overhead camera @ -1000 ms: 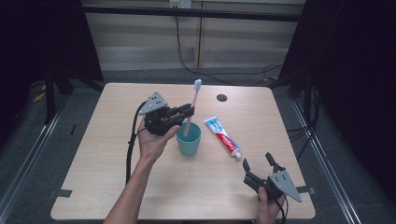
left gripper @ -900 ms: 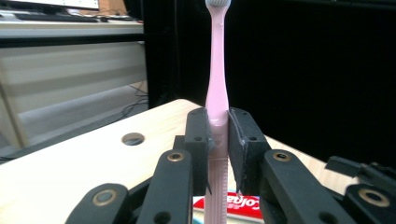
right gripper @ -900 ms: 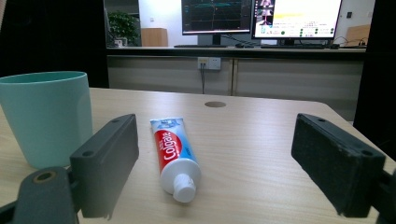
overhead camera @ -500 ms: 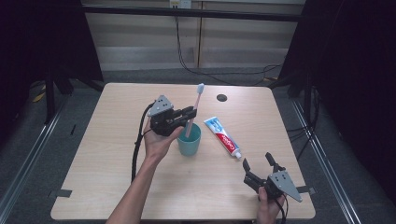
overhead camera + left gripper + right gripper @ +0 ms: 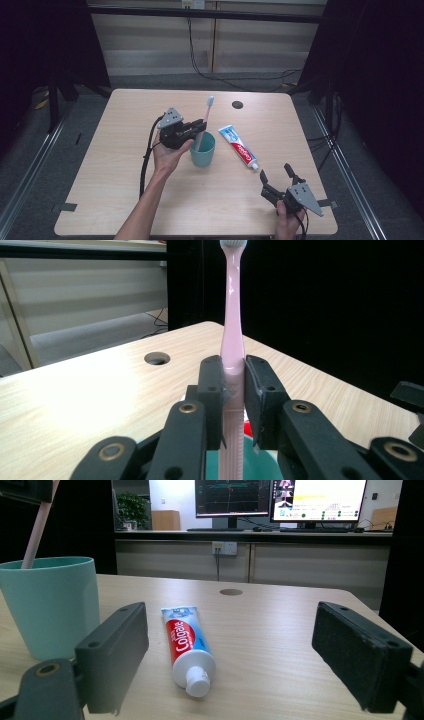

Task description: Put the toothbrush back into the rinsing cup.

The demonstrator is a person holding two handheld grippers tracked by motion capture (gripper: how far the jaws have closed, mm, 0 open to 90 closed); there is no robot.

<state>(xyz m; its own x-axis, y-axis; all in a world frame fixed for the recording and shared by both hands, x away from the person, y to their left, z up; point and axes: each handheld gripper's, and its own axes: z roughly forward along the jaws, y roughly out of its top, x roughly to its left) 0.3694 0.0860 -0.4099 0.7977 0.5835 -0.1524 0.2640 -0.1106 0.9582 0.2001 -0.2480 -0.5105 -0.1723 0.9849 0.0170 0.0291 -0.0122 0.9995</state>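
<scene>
Left gripper (image 5: 199, 126): held in the person's left hand (image 5: 167, 156) over the middle of the table (image 5: 120, 150); jaws clamped on the handle of the toothbrush.

Toothbrush (image 5: 231, 330): pink; long axis close to upright, leaning slightly; bristle head up, lower end down inside the cup.

Cup (image 5: 202, 149): teal, upright, at table centre, just right of the left hand.

Toothpaste tube (image 5: 239, 146): lying flat just right of the cup, apart from it; long axis diagonal, cap end toward the near right corner, flat end toward the far side.

Right gripper (image 5: 274, 173): near right corner of the table, jaws spread wide and empty, aimed at the tube's cap end.

Round hole (image 5: 237, 104): in the tabletop, far side, beyond the tube.
</scene>
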